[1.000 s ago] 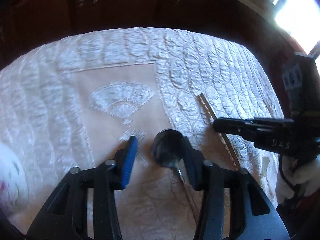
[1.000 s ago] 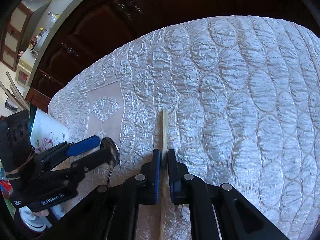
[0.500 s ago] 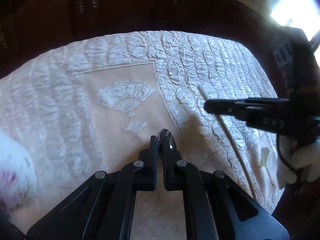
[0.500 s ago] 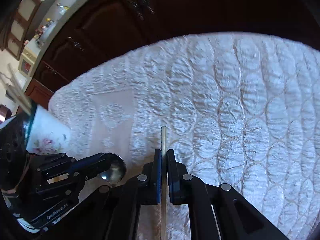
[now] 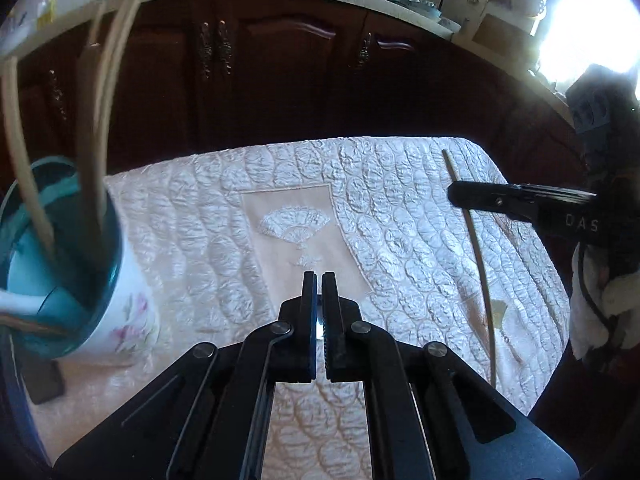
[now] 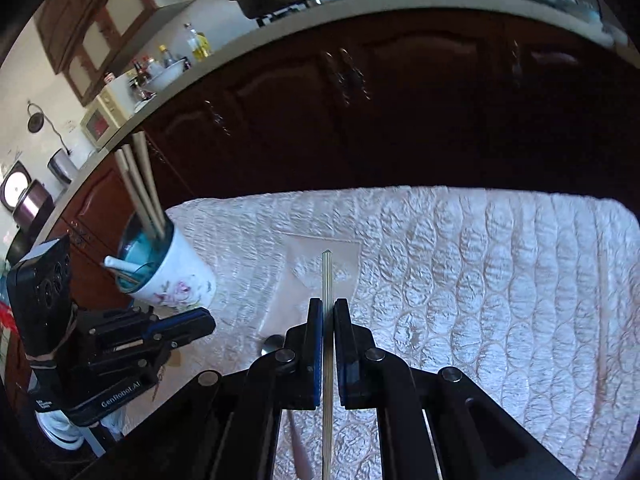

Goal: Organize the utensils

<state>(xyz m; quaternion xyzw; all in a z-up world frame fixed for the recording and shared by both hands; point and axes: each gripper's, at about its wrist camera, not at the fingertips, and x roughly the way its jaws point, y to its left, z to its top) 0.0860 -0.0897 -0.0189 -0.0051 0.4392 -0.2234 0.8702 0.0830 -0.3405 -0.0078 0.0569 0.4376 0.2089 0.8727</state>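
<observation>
My left gripper [image 5: 319, 276] is shut high above the cloth, and no spoon bowl shows past its tips. In the right wrist view the metal spoon [image 6: 272, 346] lies on the cloth, apart from the left gripper [image 6: 212, 320], half hidden by my own finger. My right gripper [image 6: 328, 302] is shut on a thin chopstick [image 6: 327, 276], which is lifted off the cloth and pokes out ahead of the tips. The left wrist view shows that gripper [image 5: 451, 196] and the chopstick [image 5: 480, 260] at the right. A floral cup [image 5: 128, 312] [image 6: 180, 280] with a teal inside holds other chopsticks [image 6: 142, 184].
A quilted white tablecloth [image 5: 200, 240] with a beige embroidered panel covers the table. Dark wooden cabinets [image 5: 280, 60] stand just beyond its far edge. A small dark block [image 5: 44, 380] sits beside the cup. A white handle [image 6: 120, 265] leans in the cup.
The left jaws closed at the spoon bowl, then both grippers rose. The bowl no longer shows at the left tips. The chopstick came up with the right gripper, and the cup came into view.
</observation>
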